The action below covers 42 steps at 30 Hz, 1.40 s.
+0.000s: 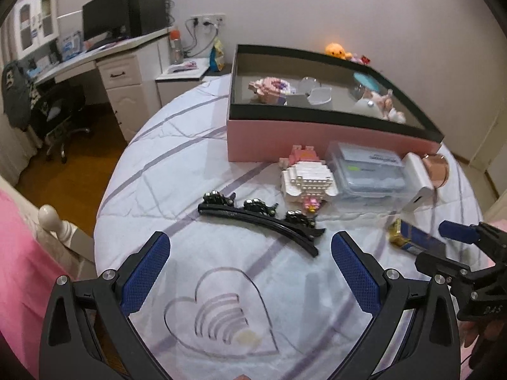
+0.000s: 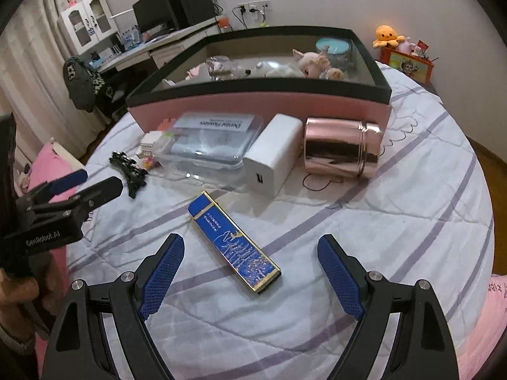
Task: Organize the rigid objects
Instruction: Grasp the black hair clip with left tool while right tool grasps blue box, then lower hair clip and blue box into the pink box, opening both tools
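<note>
The pink cardboard box with a black rim (image 1: 272,141) already holds several toys and jars, yet 6 items wait on the quilt, including the black beaded hair clip (image 1: 259,218) and blue-and-gold flat case (image 2: 233,245), with the left gripper (image 1: 250,253) and right gripper (image 2: 250,259) both spread apart, empty.

Bedroom interior. Walls (image 1: 348,15) were plain white, with a socket strip (image 1: 207,19) carrying plugged cables. Floor (image 1: 73,171) was brown wood. A white corner desk (image 1: 126,72) with drawers bore a dark monitor (image 1: 104,15) and a black tower. A black swivel chair (image 1: 57,117) stood before it, draped with clothing. A white glazed cabinet (image 2: 88,22) stood beside pale curtains (image 2: 28,63). Lighting was dim and even.
</note>
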Available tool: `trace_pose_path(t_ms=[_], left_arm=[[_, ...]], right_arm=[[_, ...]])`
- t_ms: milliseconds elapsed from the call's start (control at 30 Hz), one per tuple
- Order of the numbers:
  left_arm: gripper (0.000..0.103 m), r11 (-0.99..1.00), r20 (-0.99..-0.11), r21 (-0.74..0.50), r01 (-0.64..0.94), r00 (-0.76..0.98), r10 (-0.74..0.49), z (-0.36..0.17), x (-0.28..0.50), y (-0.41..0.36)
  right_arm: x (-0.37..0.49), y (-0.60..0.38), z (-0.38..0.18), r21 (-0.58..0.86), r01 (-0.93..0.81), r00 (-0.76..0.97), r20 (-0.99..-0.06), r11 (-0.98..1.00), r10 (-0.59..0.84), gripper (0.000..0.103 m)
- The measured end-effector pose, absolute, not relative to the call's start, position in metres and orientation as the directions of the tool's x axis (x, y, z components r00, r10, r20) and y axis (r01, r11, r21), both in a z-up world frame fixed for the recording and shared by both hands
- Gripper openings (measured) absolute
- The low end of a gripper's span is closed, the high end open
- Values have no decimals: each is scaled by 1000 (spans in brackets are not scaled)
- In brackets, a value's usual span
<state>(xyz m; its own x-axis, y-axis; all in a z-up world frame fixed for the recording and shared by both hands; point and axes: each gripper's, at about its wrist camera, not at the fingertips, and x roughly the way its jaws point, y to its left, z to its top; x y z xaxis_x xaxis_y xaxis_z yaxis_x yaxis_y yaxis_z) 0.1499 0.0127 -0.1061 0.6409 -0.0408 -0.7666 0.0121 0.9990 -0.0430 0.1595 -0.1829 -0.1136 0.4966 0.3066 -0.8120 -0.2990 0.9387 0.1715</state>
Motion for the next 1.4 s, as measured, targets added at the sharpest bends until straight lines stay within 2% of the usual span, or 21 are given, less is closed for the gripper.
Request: trace_pose_path(t_ms=[267, 333, 467, 500, 533, 567, 600, 633, 667, 733, 800, 1100, 1400], left_arm=[[103, 991, -807, 34, 129, 589, -49, -124, 174, 1], [103, 989, -807, 33, 144, 588, -59, -124, 175, -1], [102, 991, -812, -18, 134, 576, -92, -124, 180, 7], [98, 991, -811, -13, 134, 579, -89, -124, 180, 7], [98, 990, -808, -5, 138, 583, -86, -123, 180, 5], [98, 990, -808, -4, 141, 583, -87, -123, 179, 5], [97, 990, -807, -10, 143, 583, -92, -123, 178, 6], [97, 989, -806, -19, 143, 584, -100, -122, 177, 7], [97, 989, -803, -31, 144, 585, -111, -121, 176, 9], [97, 988, -799, -52, 147, 588, -130, -119, 172, 12], [97, 987, -795, -62, 148, 590, -139, -118, 170, 13], [97, 984, -765, -66, 165, 625, -156, -94, 158, 14], [97, 979, -683, -85, 183, 705, -191, -45, 169, 15]], right_arm=[[158, -155, -111, 65, -283, 525, -825, 957, 211, 88], [156, -143, -112, -1, -306, 526, -834, 952, 168, 88], [153, -135, -111, -21, -323, 532, -831, 946, 163, 86], [152, -133, -109, -20, -334, 532, -829, 942, 171, 78], [150, -130, -107, -18, -345, 533, -827, 939, 180, 68], [148, -127, -105, -22, -357, 532, -827, 934, 184, 62], [145, -123, -104, -25, -367, 531, -826, 930, 188, 48], [143, -119, -102, -26, -374, 530, -827, 927, 190, 40], [142, -117, -101, -22, -378, 526, -828, 926, 195, 37], [140, -113, -99, -4, -382, 518, -829, 924, 210, 26], [137, -113, -98, 26, -382, 506, -831, 924, 232, 21], [135, -138, -88, 150, -378, 469, -820, 913, 329, 21], [151, -152, -32, 179, -396, 559, -731, 900, 392, 21]])
